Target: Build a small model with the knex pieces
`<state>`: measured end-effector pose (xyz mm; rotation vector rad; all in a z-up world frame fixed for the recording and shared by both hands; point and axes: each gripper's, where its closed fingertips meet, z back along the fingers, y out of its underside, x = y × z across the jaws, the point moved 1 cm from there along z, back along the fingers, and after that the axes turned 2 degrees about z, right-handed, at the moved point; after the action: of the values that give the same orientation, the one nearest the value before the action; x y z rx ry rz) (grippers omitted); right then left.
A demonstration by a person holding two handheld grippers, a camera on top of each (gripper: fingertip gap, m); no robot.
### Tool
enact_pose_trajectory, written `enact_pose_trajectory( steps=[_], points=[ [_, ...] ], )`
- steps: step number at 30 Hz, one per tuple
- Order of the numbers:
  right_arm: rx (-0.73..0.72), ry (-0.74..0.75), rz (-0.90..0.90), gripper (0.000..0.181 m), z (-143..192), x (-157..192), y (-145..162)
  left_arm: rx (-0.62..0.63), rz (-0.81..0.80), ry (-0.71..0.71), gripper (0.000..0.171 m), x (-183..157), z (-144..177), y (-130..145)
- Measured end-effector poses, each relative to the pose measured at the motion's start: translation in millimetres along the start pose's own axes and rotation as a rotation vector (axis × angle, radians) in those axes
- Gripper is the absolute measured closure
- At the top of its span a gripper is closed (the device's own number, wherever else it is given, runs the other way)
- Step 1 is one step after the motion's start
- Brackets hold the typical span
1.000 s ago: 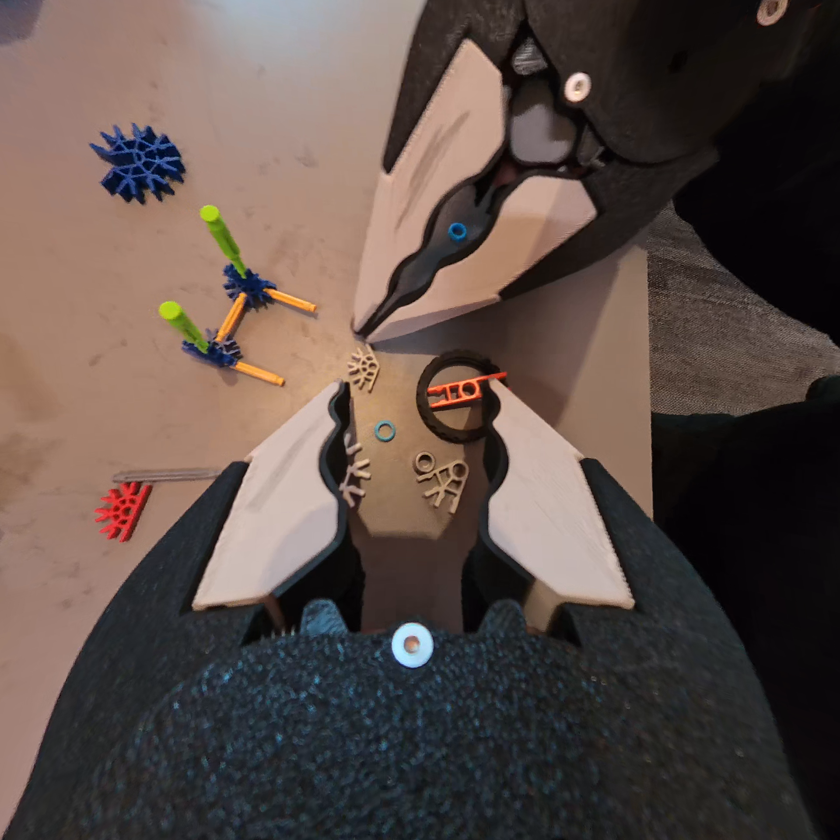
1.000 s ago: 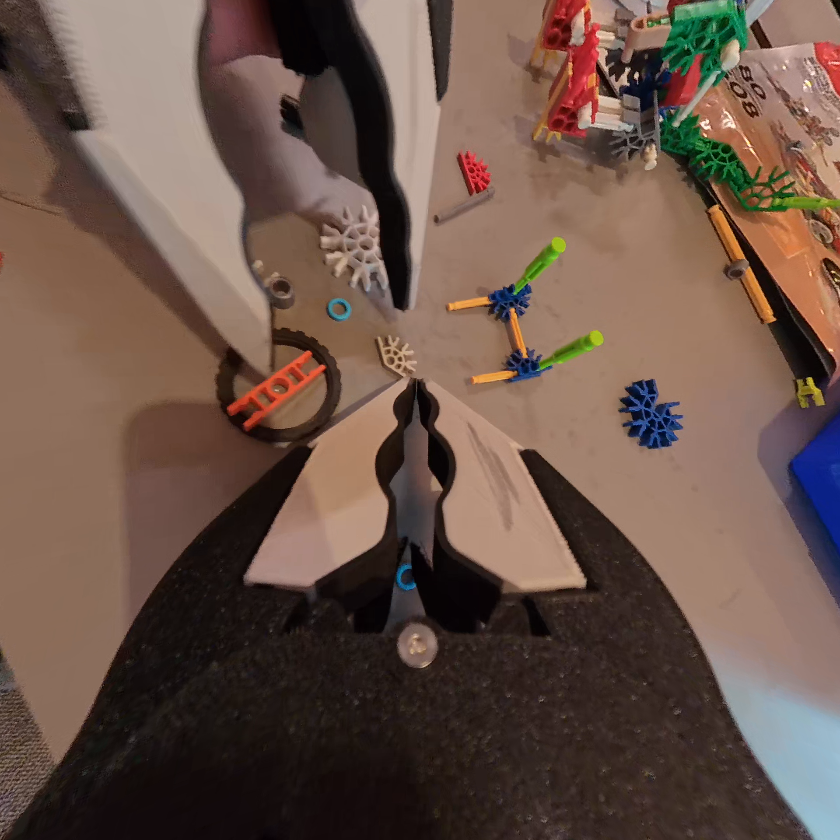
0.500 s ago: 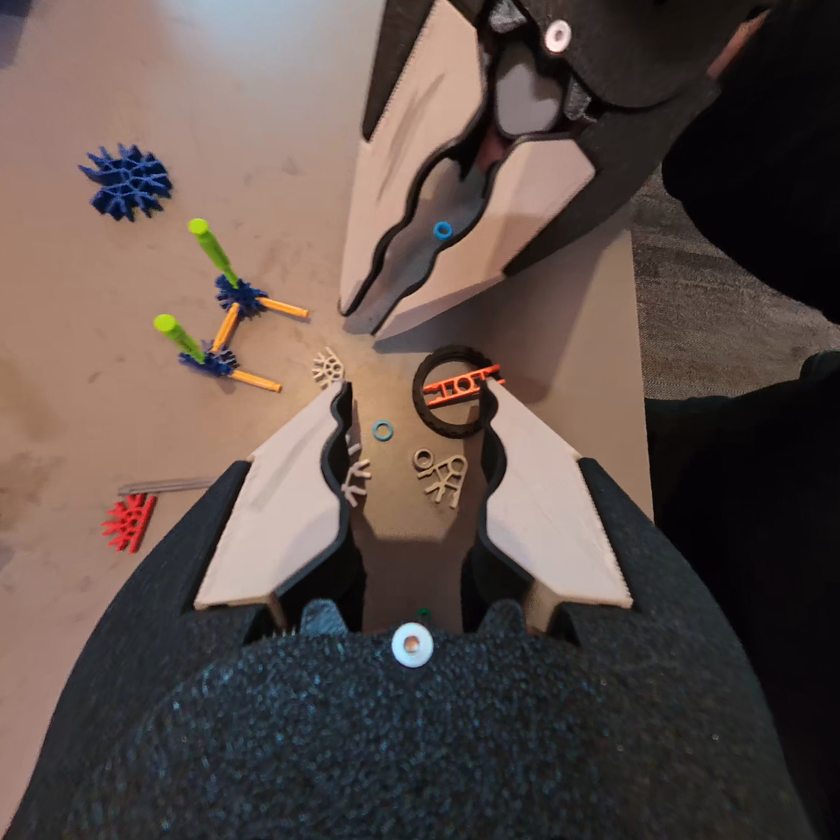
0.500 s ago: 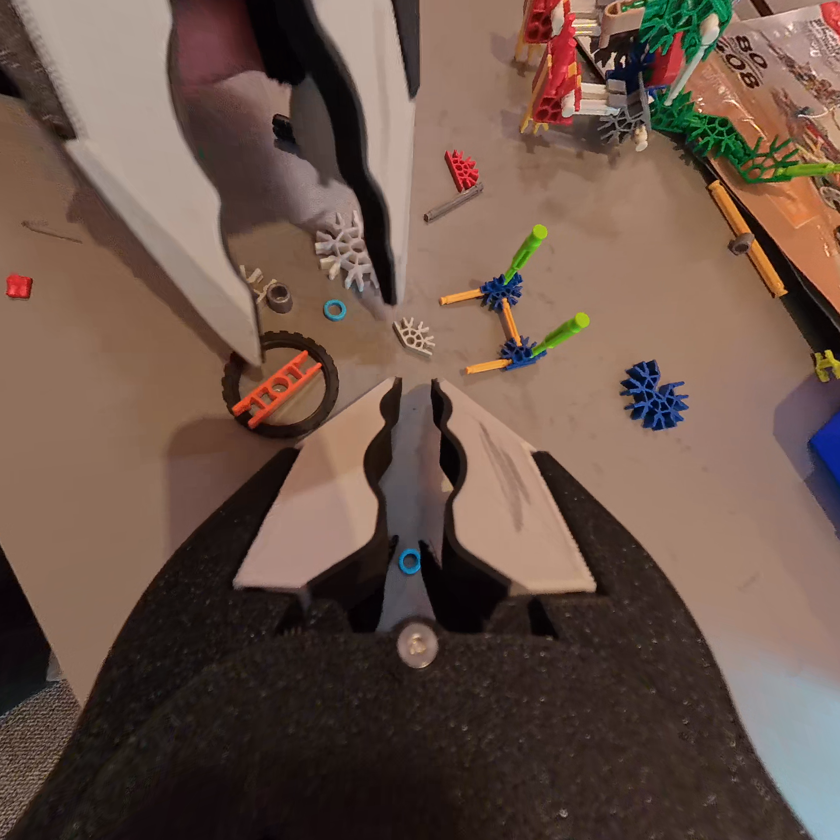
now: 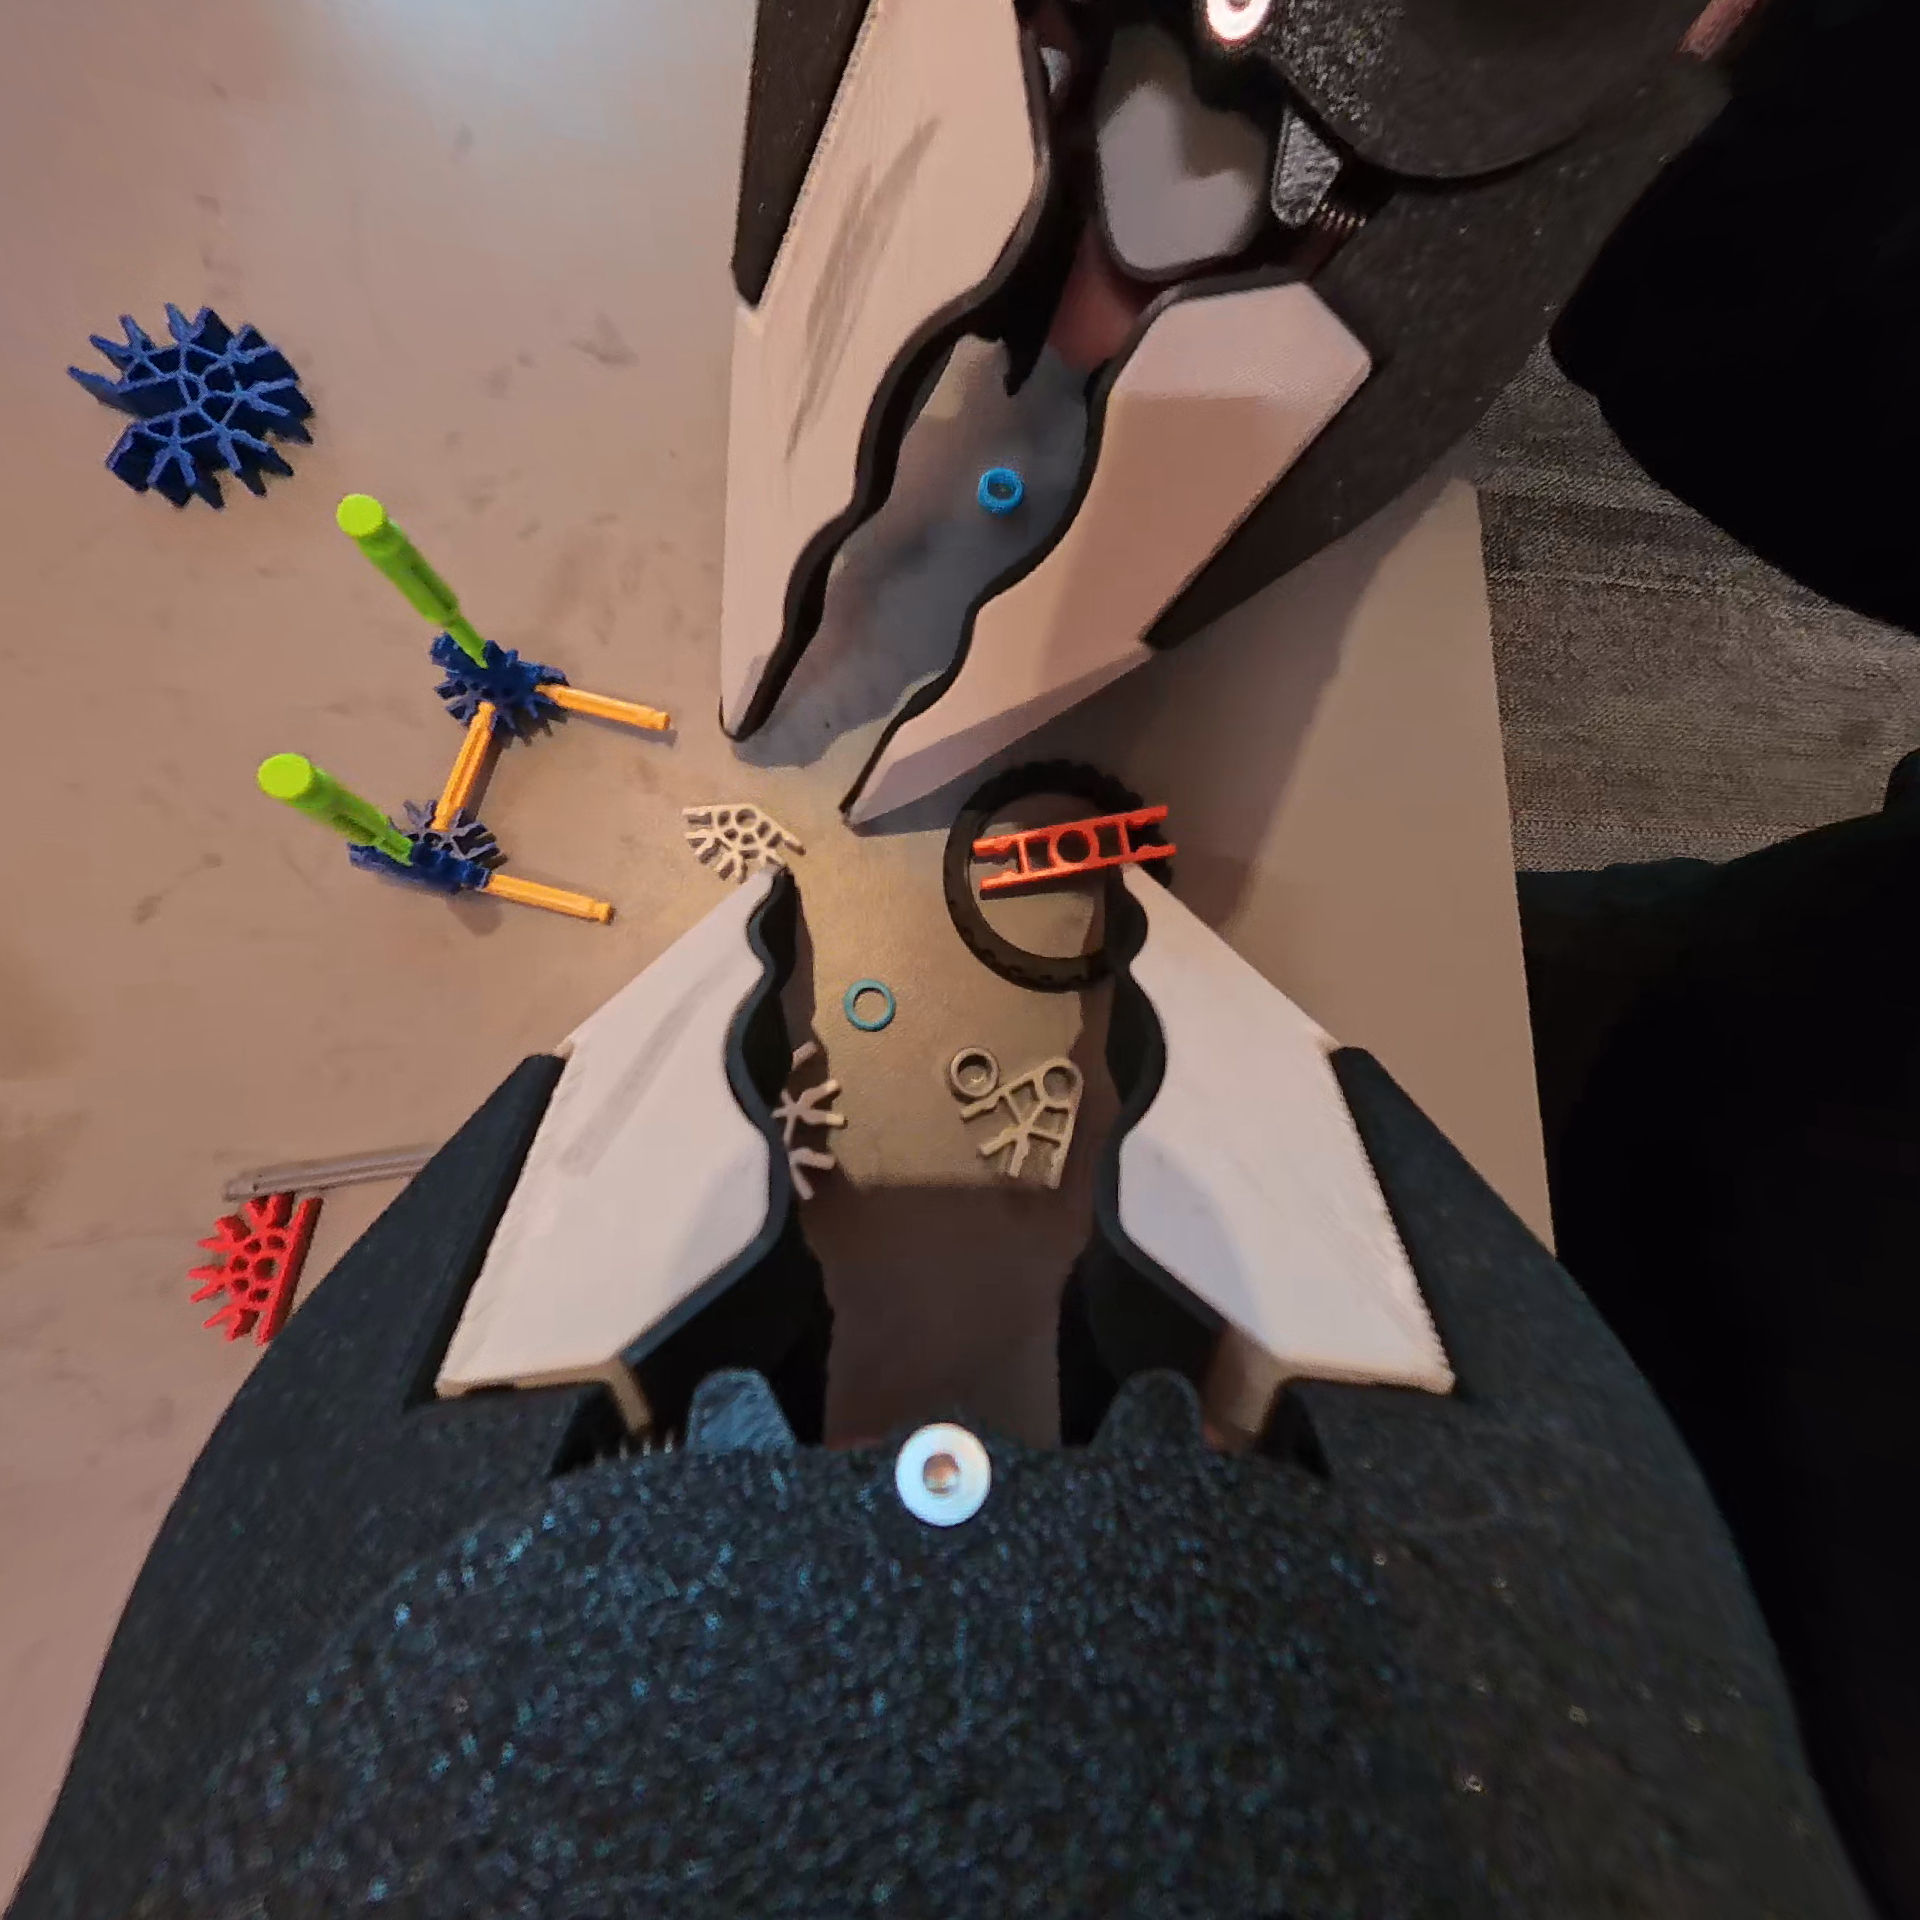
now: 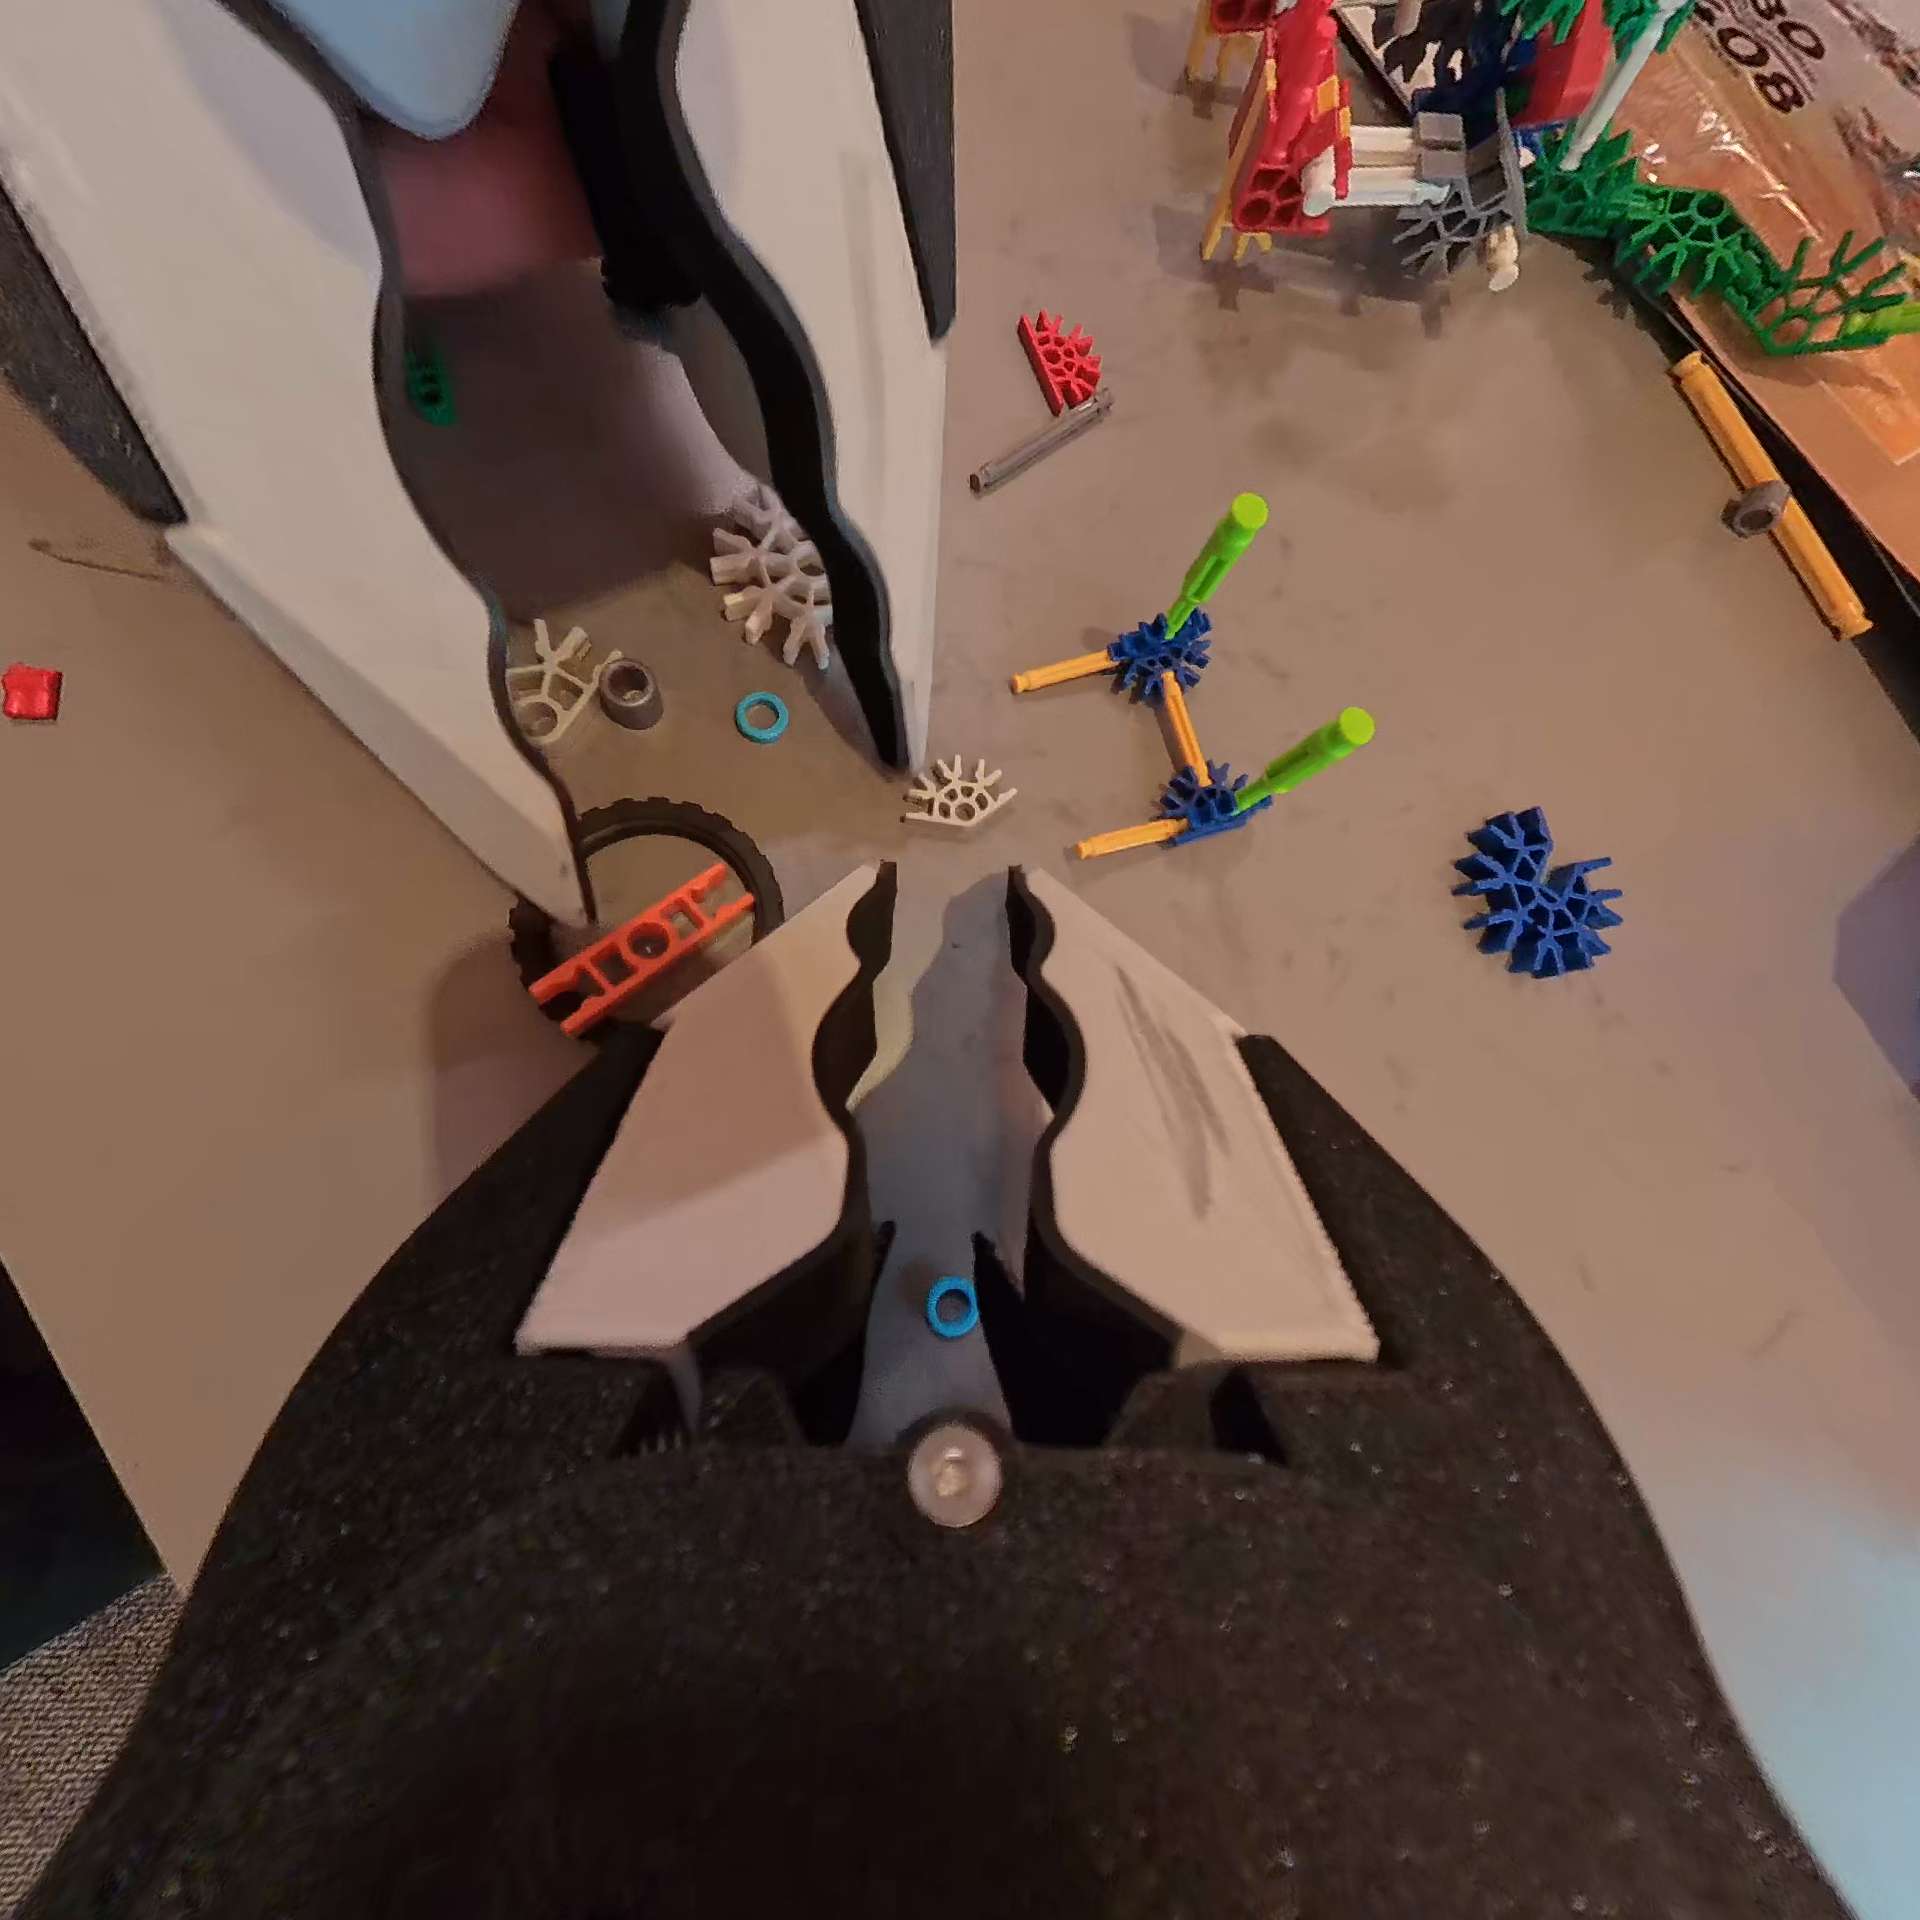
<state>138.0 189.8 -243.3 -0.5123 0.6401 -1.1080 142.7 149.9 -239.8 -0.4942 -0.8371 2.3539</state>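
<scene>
Blue spiky connector lies at the upper left of the left wrist view, then the blue, orange and green rod assembly, all well left of both claws. At centre a small white fan-shaped connector rests flat on the table, its flat edge running left to right. It lies just beyond the left gripper, by its left fingertip. That gripper is spread wide, empty. The right gripper stands parted and empty too, the white piece just ahead. A black tyre with an orange bar sits right.
</scene>
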Motion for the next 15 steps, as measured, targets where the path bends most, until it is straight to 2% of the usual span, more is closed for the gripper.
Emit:
enact_pose_trajectory(
  steps=[5, 15],
  points=[
    [-0.025, -0.002, -0.030, 0.160, -1, 1, -5, -0.015, 0.008, -0.045, 0.116, 15, 10, 0],
    [-0.009, 0.013, -0.043, 0.163, -11, 1, -11, 0.006, -0.030, -0.016, 0.117, 9, -2, 1]
  ],
)
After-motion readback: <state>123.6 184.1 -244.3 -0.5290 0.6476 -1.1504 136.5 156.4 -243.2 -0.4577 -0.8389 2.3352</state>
